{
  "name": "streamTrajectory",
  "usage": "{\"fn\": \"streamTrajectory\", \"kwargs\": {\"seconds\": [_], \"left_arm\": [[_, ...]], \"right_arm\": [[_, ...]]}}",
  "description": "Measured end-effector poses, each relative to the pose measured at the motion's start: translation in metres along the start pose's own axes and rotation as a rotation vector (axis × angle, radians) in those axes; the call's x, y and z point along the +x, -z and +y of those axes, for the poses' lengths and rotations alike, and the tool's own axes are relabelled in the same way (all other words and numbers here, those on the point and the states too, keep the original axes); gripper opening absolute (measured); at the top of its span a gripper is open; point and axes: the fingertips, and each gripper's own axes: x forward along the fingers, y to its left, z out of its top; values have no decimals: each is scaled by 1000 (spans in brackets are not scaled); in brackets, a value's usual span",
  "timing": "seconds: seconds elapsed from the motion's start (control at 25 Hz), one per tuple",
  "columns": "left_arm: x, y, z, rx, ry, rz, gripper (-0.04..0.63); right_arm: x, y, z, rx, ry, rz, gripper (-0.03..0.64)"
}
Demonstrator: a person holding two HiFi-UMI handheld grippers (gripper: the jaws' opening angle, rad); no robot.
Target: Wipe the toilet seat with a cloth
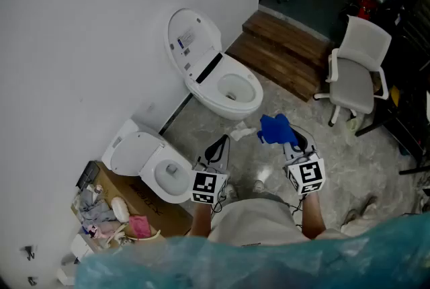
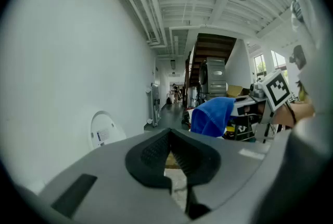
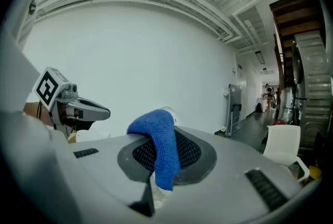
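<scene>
Two white toilets stand against the wall in the head view. The far toilet (image 1: pixel 225 83) has its lid up and its seat (image 1: pixel 232 87) exposed; the near toilet (image 1: pixel 154 167) sits lower left. My right gripper (image 1: pixel 287 138) hangs over the floor between me and the far toilet, shut on a blue cloth (image 1: pixel 274 128). In the right gripper view the cloth (image 3: pixel 158 150) drapes over the closed jaws of that gripper (image 3: pixel 159 137). My left gripper (image 1: pixel 216 148) is beside it, shut with nothing in it (image 2: pixel 169 135). The left gripper view also shows the cloth (image 2: pixel 210 116) and a raised lid (image 2: pixel 104 132).
A cardboard box (image 1: pixel 138 203) of clutter sits by the near toilet. Wooden steps (image 1: pixel 285 52) lie behind the far toilet. A white chair (image 1: pixel 359 69) stands at the right. A scrap of white paper (image 1: pixel 243 134) lies on the floor near the cloth.
</scene>
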Motion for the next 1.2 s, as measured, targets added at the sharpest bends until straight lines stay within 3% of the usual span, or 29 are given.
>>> {"fn": "streamTrajectory", "kwargs": {"seconds": [0.68,1.2], "left_arm": [[14,-2,-53,-14,-84,21,11],[34,1,-39,-13,-103,15,11]], "right_arm": [[-23,15,-40,27,-80,-5,18],[10,19,-41,34,-118,0,18]]}}
